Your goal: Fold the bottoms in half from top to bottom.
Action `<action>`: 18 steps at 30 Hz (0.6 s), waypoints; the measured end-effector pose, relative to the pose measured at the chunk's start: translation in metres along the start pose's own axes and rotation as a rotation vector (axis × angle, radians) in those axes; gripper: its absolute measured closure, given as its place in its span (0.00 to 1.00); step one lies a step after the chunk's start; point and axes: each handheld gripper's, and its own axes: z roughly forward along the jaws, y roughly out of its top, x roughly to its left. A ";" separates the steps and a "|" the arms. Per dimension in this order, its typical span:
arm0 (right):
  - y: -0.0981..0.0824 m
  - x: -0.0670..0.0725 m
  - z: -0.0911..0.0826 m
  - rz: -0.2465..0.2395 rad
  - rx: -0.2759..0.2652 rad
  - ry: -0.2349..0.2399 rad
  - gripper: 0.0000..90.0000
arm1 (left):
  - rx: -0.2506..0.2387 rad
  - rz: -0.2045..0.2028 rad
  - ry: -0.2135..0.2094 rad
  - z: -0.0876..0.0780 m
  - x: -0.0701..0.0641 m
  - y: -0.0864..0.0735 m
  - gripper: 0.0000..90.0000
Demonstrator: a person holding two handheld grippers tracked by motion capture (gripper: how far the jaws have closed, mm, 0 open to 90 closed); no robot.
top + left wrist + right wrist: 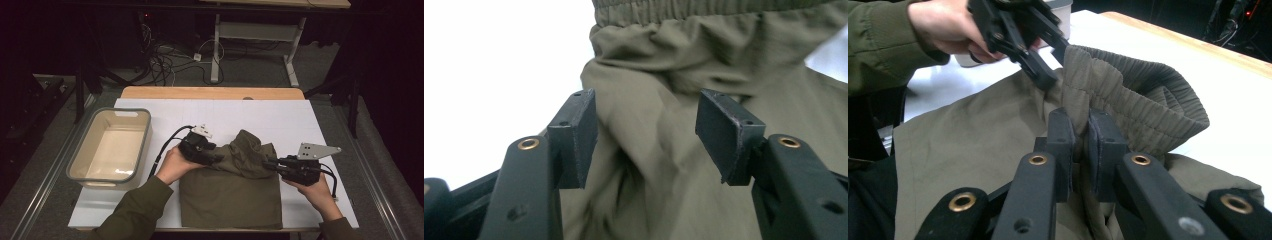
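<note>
An olive-green garment (230, 192) lies on the white table cover, its elastic waistband end (250, 142) bunched up and lifted. My left gripper (219, 158) sits at the garment's left side, and in the left gripper view its jaws (646, 125) stand open, with the cloth (654, 65) just beyond the pads and not pressed. My right gripper (267, 163) comes in from the right. In the right gripper view it (1080, 145) is shut on a raised fold of the garment (973, 135) below the waistband, and the left gripper (1054, 62) shows farther off by the waistband's edge.
A beige plastic bin (80, 160), nothing in it, stands at the table's left. The white cover (300, 120) is bare behind and to the right of the garment. The wooden table edge (210, 92) runs along the back, with cables on the floor beyond.
</note>
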 end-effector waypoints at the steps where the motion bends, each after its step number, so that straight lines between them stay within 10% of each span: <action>1: 0.000 0.000 0.000 0.000 0.001 -0.001 0.91 | 0.009 0.001 0.003 0.006 0.001 0.003 0.46; 4: -0.001 -0.001 -0.001 0.001 0.002 -0.006 0.91 | 0.047 -0.011 0.016 0.019 0.003 0.006 0.51; 10: -0.002 -0.001 -0.002 0.004 0.010 -0.024 0.91 | 0.051 0.017 0.013 0.020 0.001 0.002 0.92; 18: -0.001 0.004 -0.007 0.017 0.046 -0.080 0.91 | -0.031 0.116 0.013 -0.015 -0.028 -0.018 0.96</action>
